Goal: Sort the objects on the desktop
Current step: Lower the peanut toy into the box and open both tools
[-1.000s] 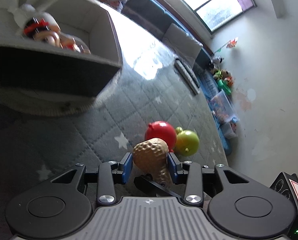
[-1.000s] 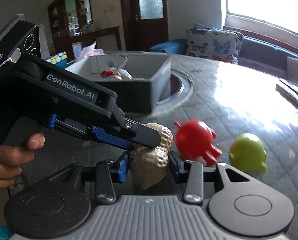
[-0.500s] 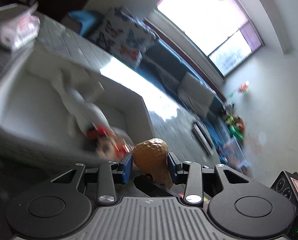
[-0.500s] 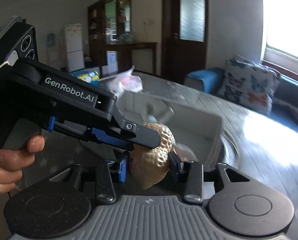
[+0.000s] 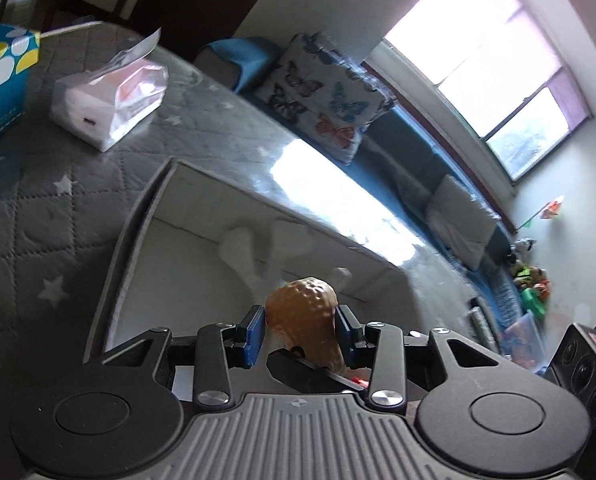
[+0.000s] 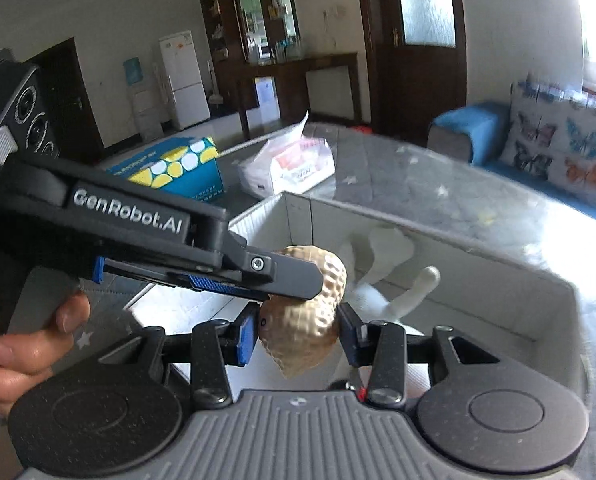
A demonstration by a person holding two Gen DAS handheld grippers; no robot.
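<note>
You have carried the toy peanut (image 6: 304, 314) away from the red and green toys; it now hangs over the open grey box (image 5: 138, 240), clamped by both your left claw (image 5: 300, 330) and right claw (image 6: 296, 334), ready to drop. The white toy (image 6: 382, 264) inside is blurred, perhaps a figure.

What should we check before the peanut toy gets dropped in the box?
1. Both grippers hold the peanut toy: ok. The right gripper and the left gripper are each shut on it.
2. Toy is over the grey box: ok; the box's white inside shows behind it in both views.
3. Room inside the box: ok; a white plush toy lies at the far side and bare floor shows nearer.
4. Tissue pack and blue carton out of the way: ok, both sit outside the box.
5. Height above the box floor: cannot tell.
</note>
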